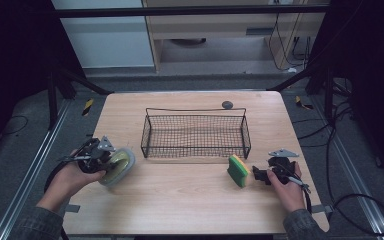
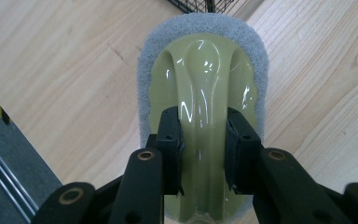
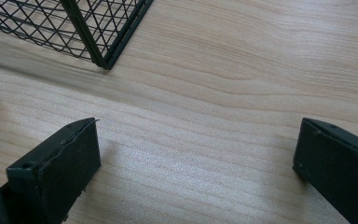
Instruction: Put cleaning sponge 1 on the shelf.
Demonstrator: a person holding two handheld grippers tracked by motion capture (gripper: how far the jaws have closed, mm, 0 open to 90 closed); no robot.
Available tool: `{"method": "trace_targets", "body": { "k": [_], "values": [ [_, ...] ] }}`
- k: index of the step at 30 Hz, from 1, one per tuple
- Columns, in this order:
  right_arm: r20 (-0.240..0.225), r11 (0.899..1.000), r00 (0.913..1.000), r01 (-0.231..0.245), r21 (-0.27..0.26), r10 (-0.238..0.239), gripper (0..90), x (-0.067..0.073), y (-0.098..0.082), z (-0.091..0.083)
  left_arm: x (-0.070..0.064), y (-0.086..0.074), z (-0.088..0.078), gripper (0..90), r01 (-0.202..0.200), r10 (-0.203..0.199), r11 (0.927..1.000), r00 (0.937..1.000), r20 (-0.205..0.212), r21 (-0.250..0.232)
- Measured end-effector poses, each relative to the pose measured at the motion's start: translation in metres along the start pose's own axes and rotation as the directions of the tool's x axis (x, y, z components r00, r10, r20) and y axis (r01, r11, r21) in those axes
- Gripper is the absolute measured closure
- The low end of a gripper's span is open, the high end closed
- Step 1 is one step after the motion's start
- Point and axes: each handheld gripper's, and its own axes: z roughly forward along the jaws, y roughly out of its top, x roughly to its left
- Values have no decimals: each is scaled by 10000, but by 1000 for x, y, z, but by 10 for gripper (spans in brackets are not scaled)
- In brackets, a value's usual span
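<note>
A scrubber (image 1: 117, 165) with a pale green plastic handle and a grey pad lies at the table's left side. My left gripper (image 1: 100, 155) is shut on the scrubber's handle ridge (image 2: 204, 116), one black jaw on each side. A green and yellow sponge (image 1: 238, 170) stands on edge at the right, just in front of the basket. My right gripper (image 1: 260, 175) sits right of the sponge, open, with bare wood between its jaws (image 3: 196, 154). The black wire basket (image 1: 196, 133) stands in the middle of the table, nothing visible inside it.
The basket's corner (image 3: 103, 59) shows at the upper left of the right gripper view. A small dark round disc (image 1: 227, 104) lies behind the basket near the far edge. Cables trail off both table sides.
</note>
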Motion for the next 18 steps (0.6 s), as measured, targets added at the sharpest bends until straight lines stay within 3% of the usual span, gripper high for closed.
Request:
{"method": "trace_targets", "body": {
  "k": [7, 13, 18],
  "values": [
    [1, 10000, 10000, 0, -3, 0, 7, 0, 0, 0, -2, 3, -2, 705, -210, 206, 9991, 9997, -122, -370],
    [-2, 10000, 10000, 59, 16, -59, 7, 0, -1, -1, -5, 9, -3, 705, -697, 695, 9974, 9976, -69, -200],
    [13, 9999, 10000, 97, 28, -97, 6, -1, -1, -1, -6, 18, -6, 705, -941, 936, 9949, 9955, -133, -377]
  ]
}}
